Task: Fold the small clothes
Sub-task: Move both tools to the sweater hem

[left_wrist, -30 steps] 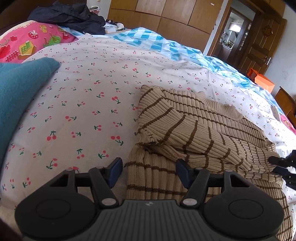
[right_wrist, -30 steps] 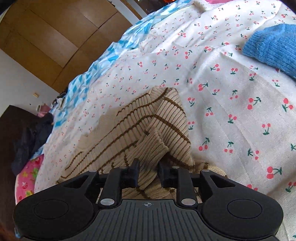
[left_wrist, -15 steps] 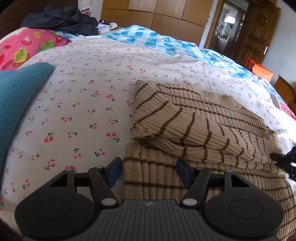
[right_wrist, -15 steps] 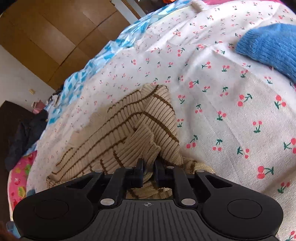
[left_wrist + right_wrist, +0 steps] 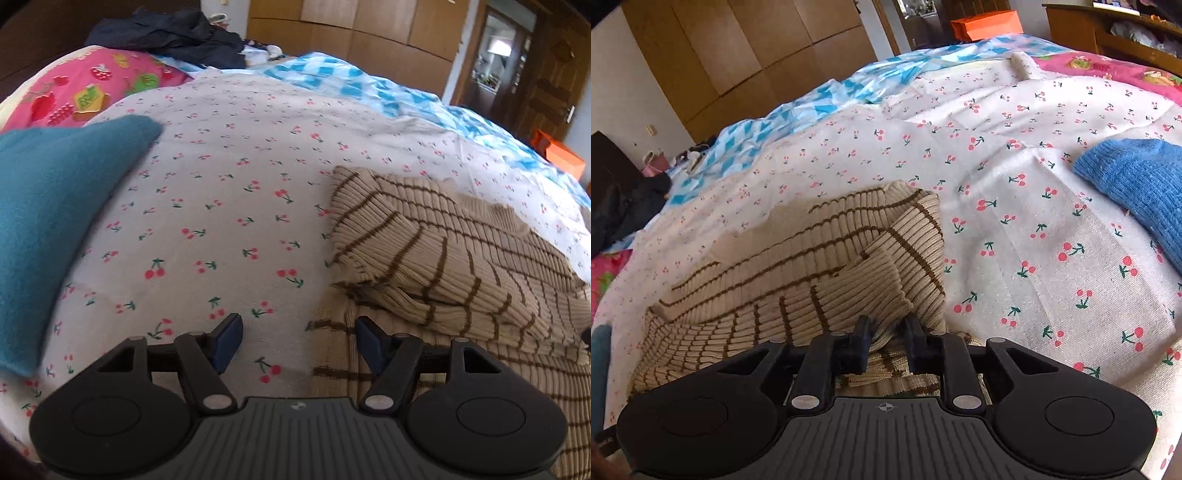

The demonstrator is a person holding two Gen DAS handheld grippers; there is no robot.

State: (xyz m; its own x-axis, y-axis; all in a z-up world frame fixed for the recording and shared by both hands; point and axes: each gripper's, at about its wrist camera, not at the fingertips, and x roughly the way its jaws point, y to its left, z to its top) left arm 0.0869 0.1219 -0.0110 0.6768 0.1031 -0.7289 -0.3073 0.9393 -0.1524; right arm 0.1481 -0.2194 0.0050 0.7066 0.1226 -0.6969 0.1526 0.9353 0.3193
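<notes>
The left tool (image 5: pixel 295 341) is hovering released over the striped sweater's (image 5: pixel 461 266) hem edge on the bed (image 5: pixel 221 206). The right tool (image 5: pixel 886 338) is pinching a sweater fold, its jaws having just opened slightly. That loosening risks the knit slipping free, and the fold could collapse.

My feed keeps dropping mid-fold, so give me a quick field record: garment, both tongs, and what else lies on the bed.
garment: beige striped sweater, lying on the cherry-print sheet, one sleeve folded across its body
left tongs: open, over the sweater's left edge, one pad above the sheet, one above the knit; nothing gripped
right tongs: jaws narrow with a fold of sweater between them; they have just been opening
other items: blue knit to the right, apart from the sweater; dark clothes at the far end
</notes>
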